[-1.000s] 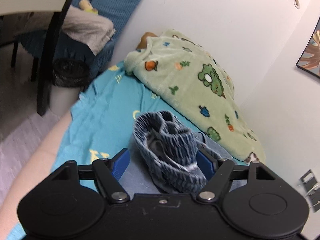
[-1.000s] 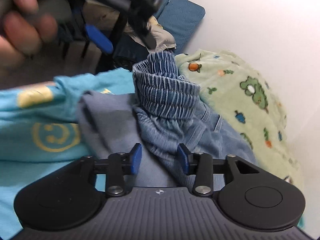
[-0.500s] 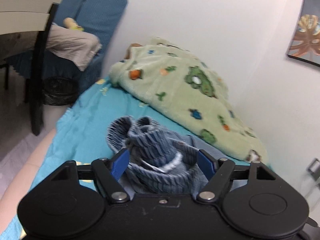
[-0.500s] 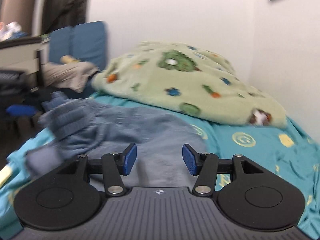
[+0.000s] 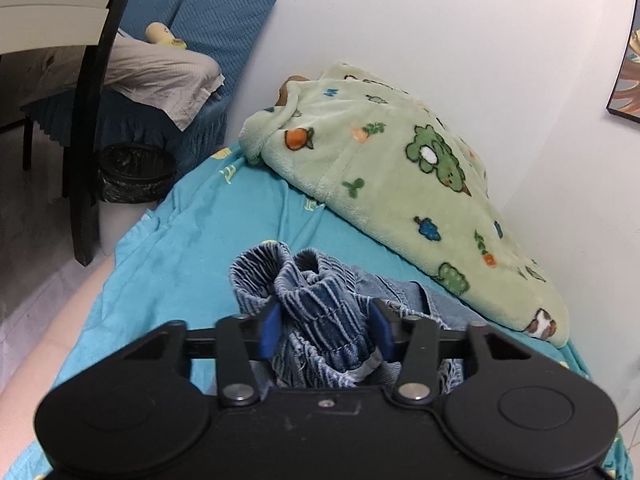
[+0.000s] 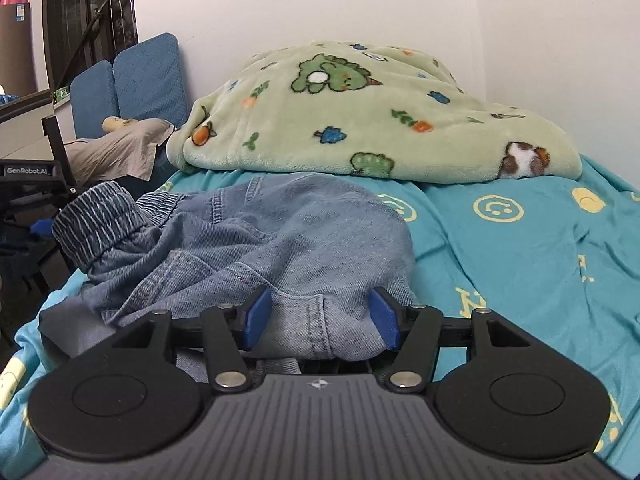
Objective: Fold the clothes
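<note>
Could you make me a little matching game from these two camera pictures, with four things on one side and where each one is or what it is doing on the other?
Things:
1. left gripper
2. right gripper
3. green blanket
4. black bin

Places or states:
A. on the floor beside the bed
B. heaped on the bed against the wall
C. jaws round the ribbed elastic waistband of the denim shorts, having just been closing on it
D. jaws either side of a plain denim fold, having just been opening

Pairs: 1-C, 2-D, 3-B, 4-A
</note>
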Tool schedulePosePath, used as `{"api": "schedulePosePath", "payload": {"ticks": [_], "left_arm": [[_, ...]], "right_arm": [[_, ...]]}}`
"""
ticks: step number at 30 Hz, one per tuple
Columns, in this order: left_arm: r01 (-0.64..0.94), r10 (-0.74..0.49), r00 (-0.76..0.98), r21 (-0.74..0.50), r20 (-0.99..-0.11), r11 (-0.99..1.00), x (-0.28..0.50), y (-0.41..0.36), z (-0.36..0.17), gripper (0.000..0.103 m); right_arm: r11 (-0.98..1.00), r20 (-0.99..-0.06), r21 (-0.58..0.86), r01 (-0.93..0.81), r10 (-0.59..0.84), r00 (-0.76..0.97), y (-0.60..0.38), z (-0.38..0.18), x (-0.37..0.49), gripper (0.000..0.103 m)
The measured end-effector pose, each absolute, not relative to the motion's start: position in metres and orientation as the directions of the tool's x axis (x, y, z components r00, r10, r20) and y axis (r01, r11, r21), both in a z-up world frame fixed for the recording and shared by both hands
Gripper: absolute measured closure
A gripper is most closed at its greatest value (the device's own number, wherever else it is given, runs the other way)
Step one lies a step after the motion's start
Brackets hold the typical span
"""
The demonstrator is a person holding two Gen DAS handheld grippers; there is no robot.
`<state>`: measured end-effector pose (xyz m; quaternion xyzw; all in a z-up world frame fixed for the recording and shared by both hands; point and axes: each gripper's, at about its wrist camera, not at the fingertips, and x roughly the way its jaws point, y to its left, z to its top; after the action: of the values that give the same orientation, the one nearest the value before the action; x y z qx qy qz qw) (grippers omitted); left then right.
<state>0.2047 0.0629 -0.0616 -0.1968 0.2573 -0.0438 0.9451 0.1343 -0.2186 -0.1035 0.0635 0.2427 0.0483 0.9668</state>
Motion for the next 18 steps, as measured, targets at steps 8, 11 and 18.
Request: {"api": "schedulePosePath", "payload": {"ticks": [8,11,18], "left_arm": [[-0.11,-0.164,0.841,-0.46,-0.515,0.881,0.206,0.088,-0.071,0.083],[-0.164,-0.158,0.808,-0.474,-0.568,0.865,0.209,0.098,-0.089,0.081],[-0.195,-0.194,0.802,-0.554,-0.565,0.809,0.202,0.111,-0.085,0.07]], "right_arm": [[0.989,-0.464,0.124,-0.081,0.13,0.877,-0.216,-0.101,0.131,0.045],[0.99,-0.464,0.1,-0.097,0.133,0.876,-0.213,-0.1,0.131,0.044],[0.99,-0.472,0.093,-0.106,0.138,0.871,-0.215,-0.102,0.131,0.044]]}}
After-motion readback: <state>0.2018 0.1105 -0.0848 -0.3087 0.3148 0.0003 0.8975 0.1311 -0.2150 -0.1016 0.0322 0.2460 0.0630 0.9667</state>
